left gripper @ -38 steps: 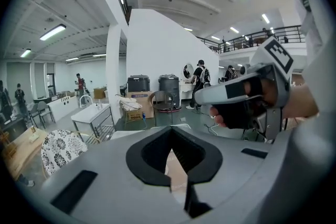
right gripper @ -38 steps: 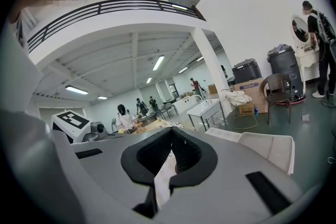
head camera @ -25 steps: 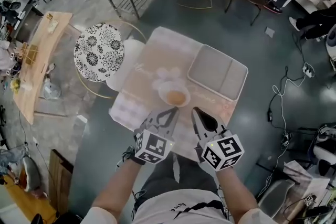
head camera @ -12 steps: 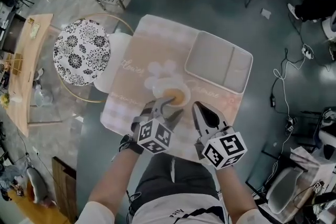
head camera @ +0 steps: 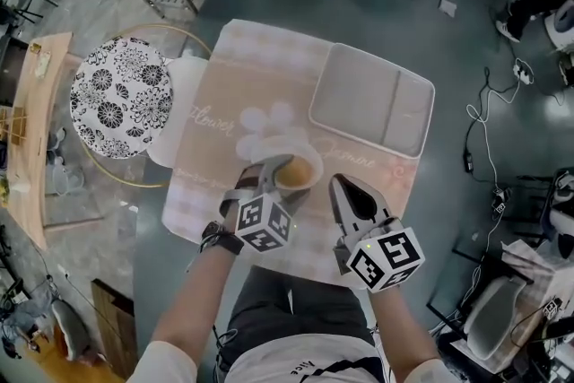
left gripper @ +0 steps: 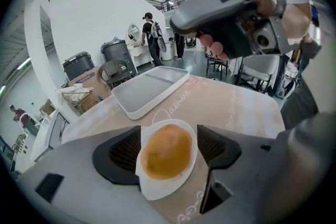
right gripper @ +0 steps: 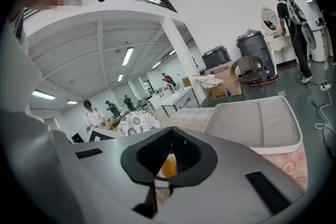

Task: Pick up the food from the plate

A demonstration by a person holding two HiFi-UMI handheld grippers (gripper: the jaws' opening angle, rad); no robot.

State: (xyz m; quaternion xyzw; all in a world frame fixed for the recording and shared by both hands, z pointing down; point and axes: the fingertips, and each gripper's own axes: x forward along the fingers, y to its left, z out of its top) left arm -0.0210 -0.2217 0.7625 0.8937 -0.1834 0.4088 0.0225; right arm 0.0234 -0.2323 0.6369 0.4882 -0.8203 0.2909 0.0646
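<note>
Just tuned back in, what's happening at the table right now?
A person is working two handheld grippers over a table covered with a pink cloth. The left gripper has just been opening its jaws and straddles the small white plate with a bun on it, pads touching neither. The right gripper is shut beside the plate, holding nothing. The bun is not yet picked up.

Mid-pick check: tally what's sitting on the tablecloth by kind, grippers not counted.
Bun: 1
Plate: 1
Divided tray: 1
Total: 3
</note>
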